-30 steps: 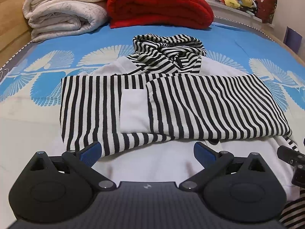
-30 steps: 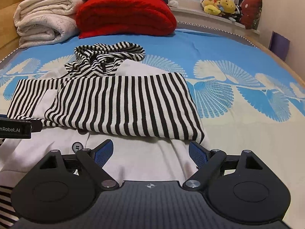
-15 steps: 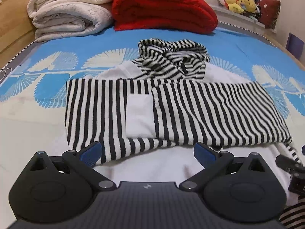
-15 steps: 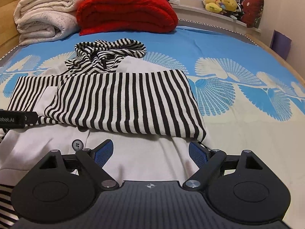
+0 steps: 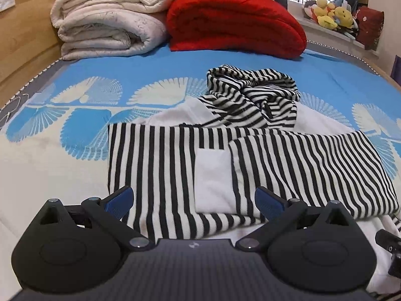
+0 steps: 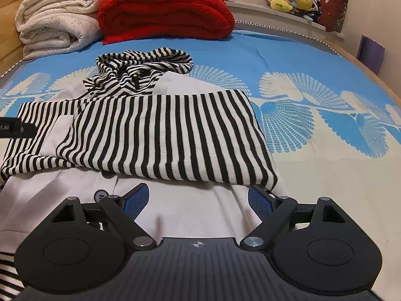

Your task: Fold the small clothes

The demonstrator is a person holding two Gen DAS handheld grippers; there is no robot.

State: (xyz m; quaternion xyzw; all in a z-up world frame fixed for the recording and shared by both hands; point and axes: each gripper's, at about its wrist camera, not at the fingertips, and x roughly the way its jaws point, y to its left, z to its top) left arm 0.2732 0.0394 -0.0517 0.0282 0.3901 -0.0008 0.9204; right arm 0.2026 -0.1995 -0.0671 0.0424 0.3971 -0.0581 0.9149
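Observation:
A small white hooded jacket with black-and-white striped sleeves (image 5: 288, 165) lies flat on the bed. Both sleeves are folded across its chest and overlap; the striped hood (image 5: 253, 95) is bunched at the far end. In the right wrist view the sleeves (image 6: 160, 138) and hood (image 6: 142, 67) show too, with a grey button (image 6: 100, 196) on the white front. My left gripper (image 5: 194, 200) is open and empty over the near edge of the left sleeve. My right gripper (image 6: 198, 202) is open and empty over the white lower body (image 6: 195, 210).
A red folded blanket (image 5: 235, 22) and a stack of white quilts (image 5: 110, 20) lie at the far end of the blue patterned bed cover (image 5: 75, 125). Plush toys (image 6: 290, 0) sit on the window sill. A wooden bed frame (image 5: 27, 32) runs along the left.
Both grippers have moved forward over the jacket; the left one now reaches the sleeve's near edge. Both stay open. The jacket has not moved.

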